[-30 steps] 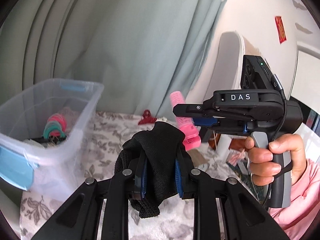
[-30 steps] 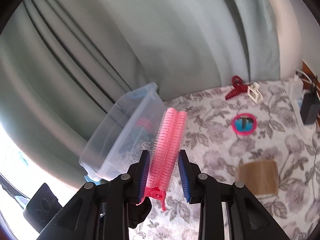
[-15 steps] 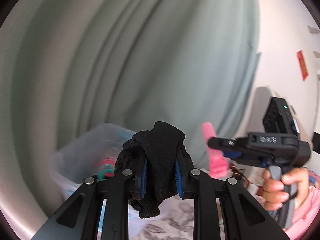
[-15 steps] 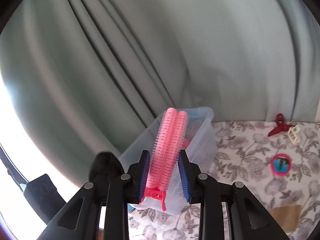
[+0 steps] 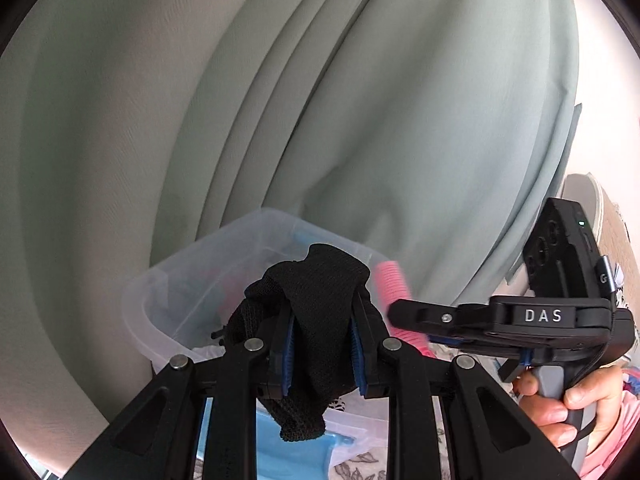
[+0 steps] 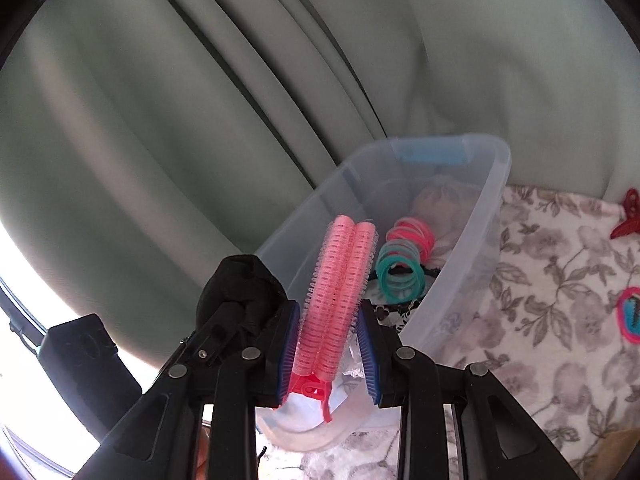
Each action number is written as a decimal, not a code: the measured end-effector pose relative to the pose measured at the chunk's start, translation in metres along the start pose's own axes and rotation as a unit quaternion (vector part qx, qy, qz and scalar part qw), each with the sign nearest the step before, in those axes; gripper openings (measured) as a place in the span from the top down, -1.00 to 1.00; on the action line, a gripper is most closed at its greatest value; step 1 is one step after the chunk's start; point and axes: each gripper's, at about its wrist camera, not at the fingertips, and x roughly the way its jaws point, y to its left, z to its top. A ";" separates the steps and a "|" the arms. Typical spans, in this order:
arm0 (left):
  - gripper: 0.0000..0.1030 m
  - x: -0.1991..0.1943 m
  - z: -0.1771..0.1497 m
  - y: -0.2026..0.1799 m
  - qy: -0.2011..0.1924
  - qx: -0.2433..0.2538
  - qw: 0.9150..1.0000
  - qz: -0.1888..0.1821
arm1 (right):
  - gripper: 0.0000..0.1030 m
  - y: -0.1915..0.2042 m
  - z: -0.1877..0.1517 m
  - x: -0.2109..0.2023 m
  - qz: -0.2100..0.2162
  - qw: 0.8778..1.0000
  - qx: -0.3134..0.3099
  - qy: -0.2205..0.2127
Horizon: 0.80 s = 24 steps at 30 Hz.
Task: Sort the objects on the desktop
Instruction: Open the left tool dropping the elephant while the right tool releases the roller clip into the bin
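Pink hair roller clip [image 6: 338, 292] clamped between right fingers [image 6: 289, 350]

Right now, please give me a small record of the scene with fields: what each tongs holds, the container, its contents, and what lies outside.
left tongs: shut on black knit fabric
right tongs: shut on pink hair roller clip
container: clear plastic bin, open, on floral cloth
bin contents: teal hair ties, pink hair ties
outside bin: red claw clip

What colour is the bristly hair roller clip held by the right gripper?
Pink; the bristly hair roller clip shows best in the right wrist view.
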 end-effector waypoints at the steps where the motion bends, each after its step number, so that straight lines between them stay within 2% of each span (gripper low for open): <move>1: 0.52 0.003 -0.003 0.003 0.005 0.001 1.000 -0.001 | 0.38 -0.002 0.000 0.003 0.003 1.000 0.004 0.003; 4: 0.51 0.014 -0.007 0.002 0.012 0.005 1.000 -0.004 | 0.40 -0.009 0.001 0.011 0.002 1.000 0.010 0.005; 16: 0.48 0.033 -0.005 -0.007 0.006 0.032 0.999 0.023 | 0.43 -0.009 0.005 0.012 0.008 1.000 0.004 -0.013; 20: 0.42 0.037 -0.005 -0.012 0.008 0.036 0.999 0.025 | 0.41 -0.031 0.031 0.065 -0.017 0.999 0.020 -0.026; 24: 0.30 0.035 -0.008 -0.015 0.011 0.040 0.999 0.023 | 0.37 -0.036 0.035 0.073 -0.018 0.999 0.018 -0.028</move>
